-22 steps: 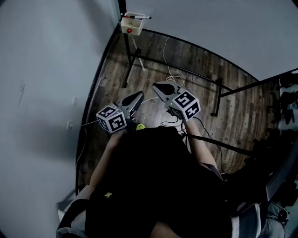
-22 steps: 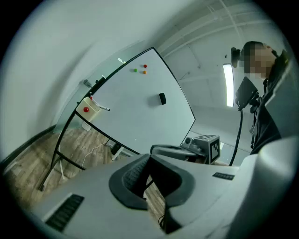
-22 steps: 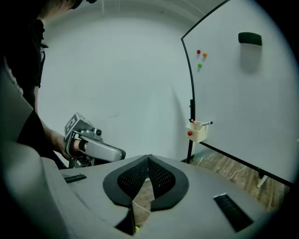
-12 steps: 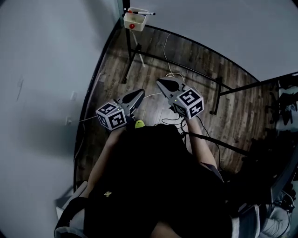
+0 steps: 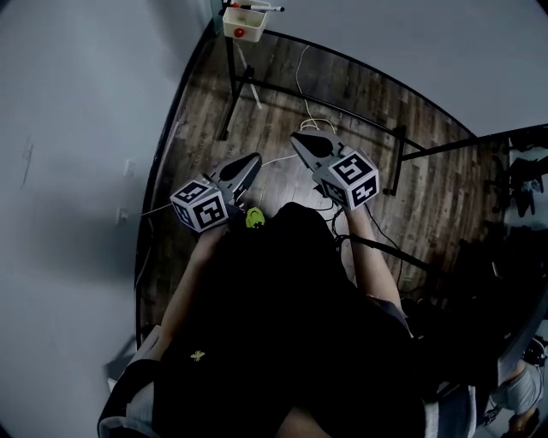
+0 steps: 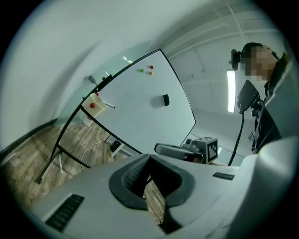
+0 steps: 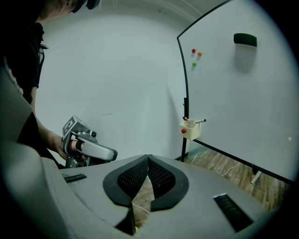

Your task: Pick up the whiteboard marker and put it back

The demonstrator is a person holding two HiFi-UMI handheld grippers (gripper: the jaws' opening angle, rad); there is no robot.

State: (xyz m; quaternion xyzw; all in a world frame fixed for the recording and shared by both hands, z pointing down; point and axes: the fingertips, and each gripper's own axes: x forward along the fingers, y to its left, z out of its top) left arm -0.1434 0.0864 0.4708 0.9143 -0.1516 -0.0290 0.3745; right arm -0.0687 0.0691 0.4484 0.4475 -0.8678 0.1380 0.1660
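Cream holder (image 5: 239, 26): whiteboard marker (image 5: 255, 7) lies level across its top. Left gripper (image 5: 251, 162), right gripper (image 5: 300, 138) well short of holder, both pinched together, empty. Right looks slightly nearer.

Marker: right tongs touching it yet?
Apart. Head view: marker lies on the box, with open floor between it and the right tongs, which are shut and empty.

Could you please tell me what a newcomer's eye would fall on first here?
The left gripper and right gripper are held shut and empty above the wooden floor. Ahead, a small cream tray at the lower corner of the whiteboard holds the whiteboard marker.
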